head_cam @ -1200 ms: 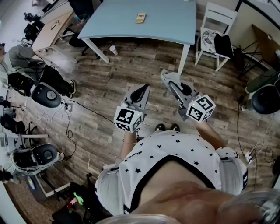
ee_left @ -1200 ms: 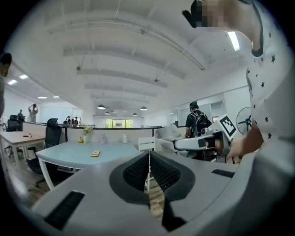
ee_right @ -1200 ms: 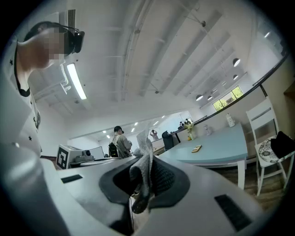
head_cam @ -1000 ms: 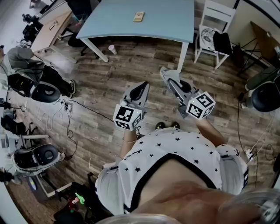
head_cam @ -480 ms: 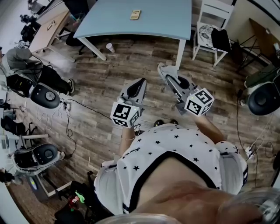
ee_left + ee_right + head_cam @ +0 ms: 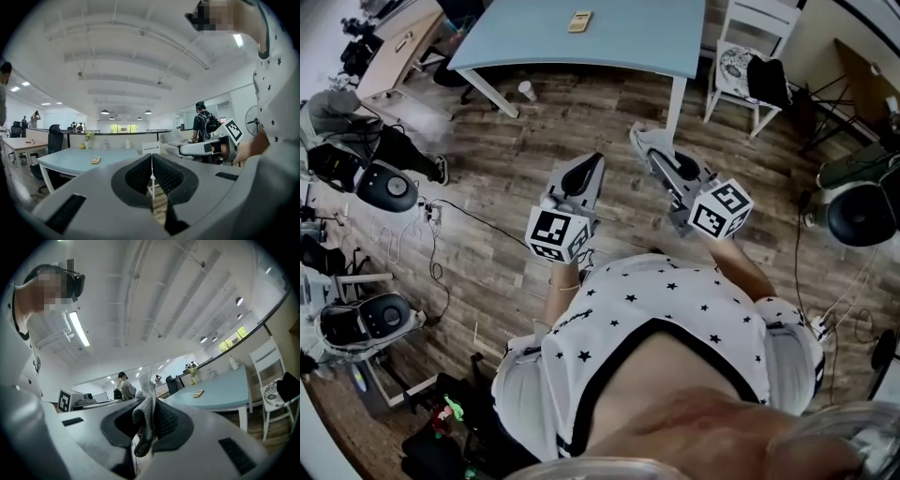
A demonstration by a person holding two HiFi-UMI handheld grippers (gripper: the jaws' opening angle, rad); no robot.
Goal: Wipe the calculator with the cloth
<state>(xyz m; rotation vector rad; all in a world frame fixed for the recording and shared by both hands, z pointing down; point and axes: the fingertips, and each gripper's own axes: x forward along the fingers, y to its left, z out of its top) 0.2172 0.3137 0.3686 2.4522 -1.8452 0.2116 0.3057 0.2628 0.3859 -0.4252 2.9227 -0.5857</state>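
— Where's the calculator (image 6: 579,21)?
— It lies on the blue surface (image 6: 637,42), well ahead of both claws and touching neither.
— What about the left claw (image 6: 151,172)?
— It's pressed together, with nothing between the pads.
— And the right claw (image 6: 146,426)?
— It's clamped on the grey cloth (image 6: 149,401). The cloth sticks up above the jaws and hangs a little below them.
— How are they held?
— Side by side over the wood floor (image 6: 506,187), the left claw just beside the right one, both pointing toward the surface.
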